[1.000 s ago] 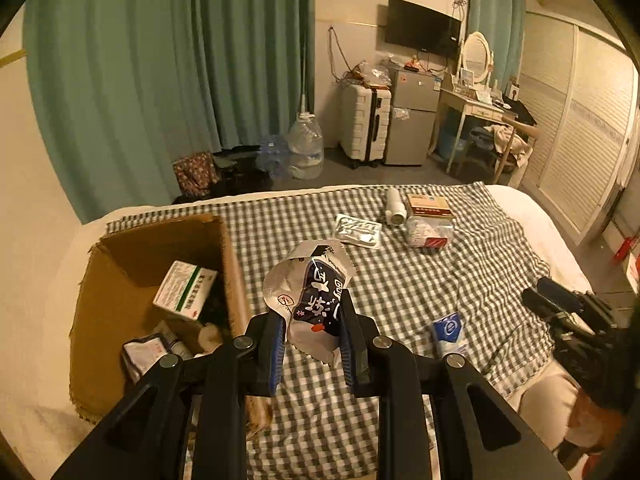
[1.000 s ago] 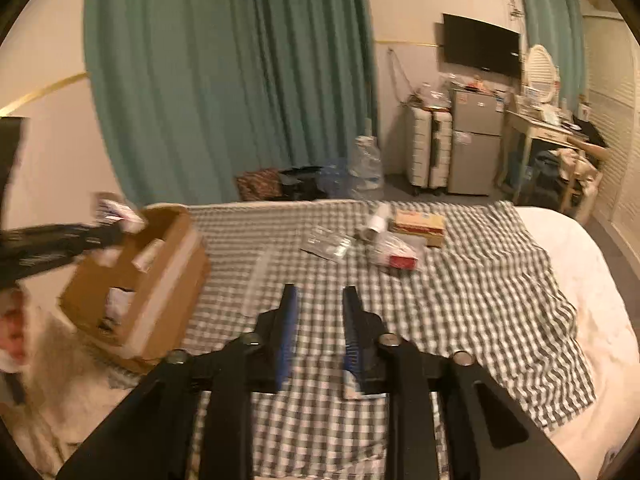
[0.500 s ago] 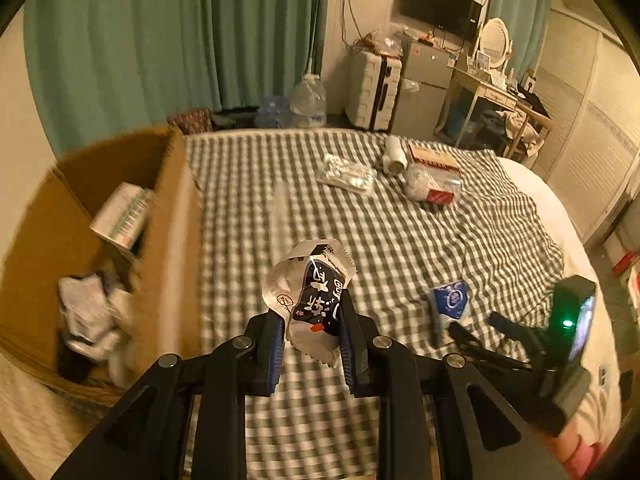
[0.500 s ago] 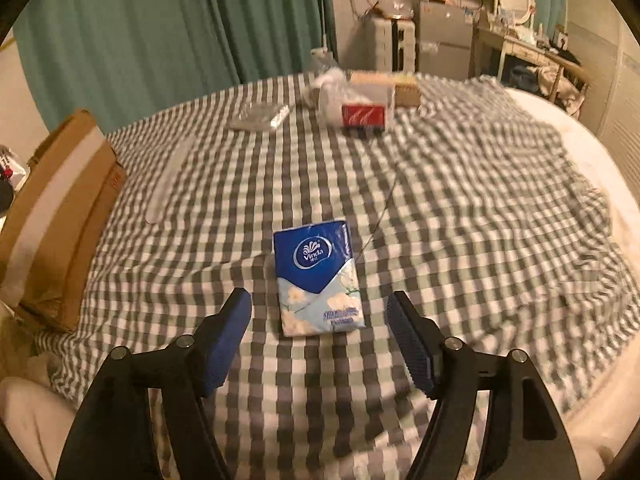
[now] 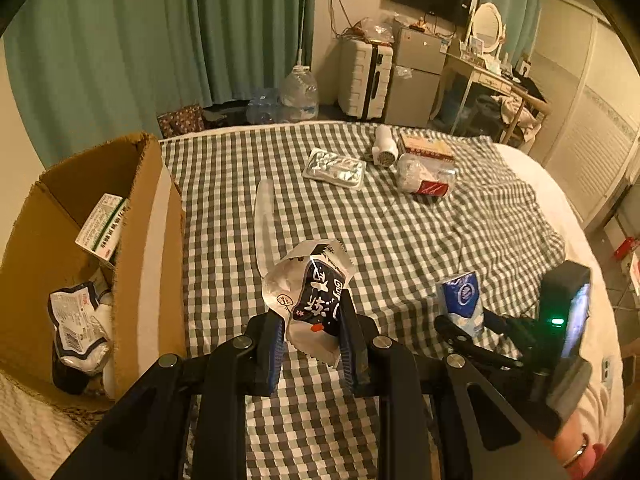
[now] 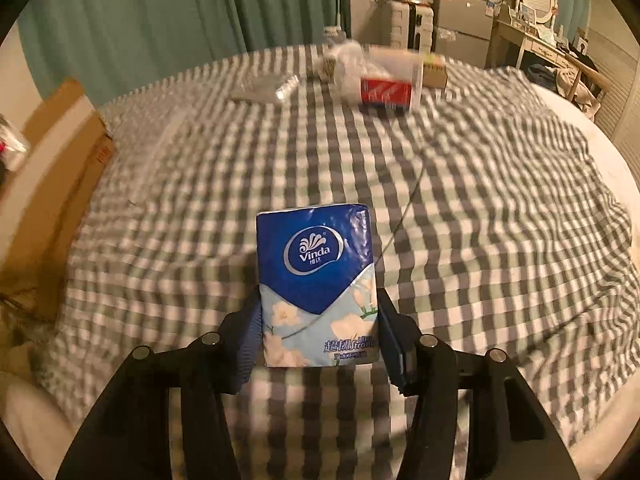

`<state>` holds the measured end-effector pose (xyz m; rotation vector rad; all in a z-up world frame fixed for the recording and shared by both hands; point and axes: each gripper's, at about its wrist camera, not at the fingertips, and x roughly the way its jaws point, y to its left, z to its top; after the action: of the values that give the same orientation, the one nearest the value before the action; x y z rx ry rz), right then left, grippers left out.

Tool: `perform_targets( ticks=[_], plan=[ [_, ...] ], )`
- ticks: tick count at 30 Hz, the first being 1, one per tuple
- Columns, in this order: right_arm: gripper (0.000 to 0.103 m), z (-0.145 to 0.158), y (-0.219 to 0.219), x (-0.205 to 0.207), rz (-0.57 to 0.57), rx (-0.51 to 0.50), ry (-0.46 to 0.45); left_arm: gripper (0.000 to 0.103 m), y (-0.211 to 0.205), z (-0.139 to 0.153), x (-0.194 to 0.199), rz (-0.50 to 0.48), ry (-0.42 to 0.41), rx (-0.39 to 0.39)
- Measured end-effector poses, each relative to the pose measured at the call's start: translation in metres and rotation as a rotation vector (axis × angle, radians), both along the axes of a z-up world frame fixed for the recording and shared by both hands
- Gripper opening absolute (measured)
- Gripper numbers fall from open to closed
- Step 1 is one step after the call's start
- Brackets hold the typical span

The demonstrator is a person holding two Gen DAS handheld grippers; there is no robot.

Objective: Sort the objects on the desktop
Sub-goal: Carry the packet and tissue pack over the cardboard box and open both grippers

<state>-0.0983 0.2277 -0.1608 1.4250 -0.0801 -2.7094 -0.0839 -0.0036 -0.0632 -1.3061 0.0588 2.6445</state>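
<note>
1. Here, the checked cloth (image 5: 420,232) covered a bed (image 5: 560,200); its middle lay bare, while its right edge fell away near the right claw (image 5: 466,322).
2. The left claw (image 5: 310,334) gripped a snack packet (image 5: 308,296), held clear above the cloth, just right of the box (image 5: 148,240).
3. The right claw's jaws were closing around the tissue pack (image 6: 316,284), which lay on the cloth between them; the blue pads sat at its sides.
4. The box stood open at the cloth's left edge, with a carton (image 5: 102,228) and a crumpled pouch (image 5: 78,324) inside.
5. Far across lay a foil pack (image 5: 334,168), a roll (image 5: 384,150), a flat carton (image 5: 426,148) and a clear bag (image 5: 424,176), close together.
6. A clear strip (image 5: 264,216) lay between the box and the packet, hard to make out.
7. The right wrist view was blurred, and the far things were smeared.
</note>
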Motion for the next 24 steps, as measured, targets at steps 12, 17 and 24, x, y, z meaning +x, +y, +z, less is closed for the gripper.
perform_targets(
  ticks=[12, 17, 24],
  plan=[
    [0.052, 0.137, -0.03, 0.049, 0.071, -0.035, 0.219, 0.023, -0.039, 0.086, 0.018, -0.063, 0.11, -0.009],
    [0.052, 0.189, -0.065, 0.056, 0.138, -0.068, 0.288, 0.023, -0.072, 0.114, 0.022, -0.042, 0.145, -0.033],
    [0.052, 0.219, -0.134, 0.053, 0.244, -0.104, 0.323, 0.023, -0.129, 0.112, 0.028, 0.05, 0.167, -0.011]
  ],
)
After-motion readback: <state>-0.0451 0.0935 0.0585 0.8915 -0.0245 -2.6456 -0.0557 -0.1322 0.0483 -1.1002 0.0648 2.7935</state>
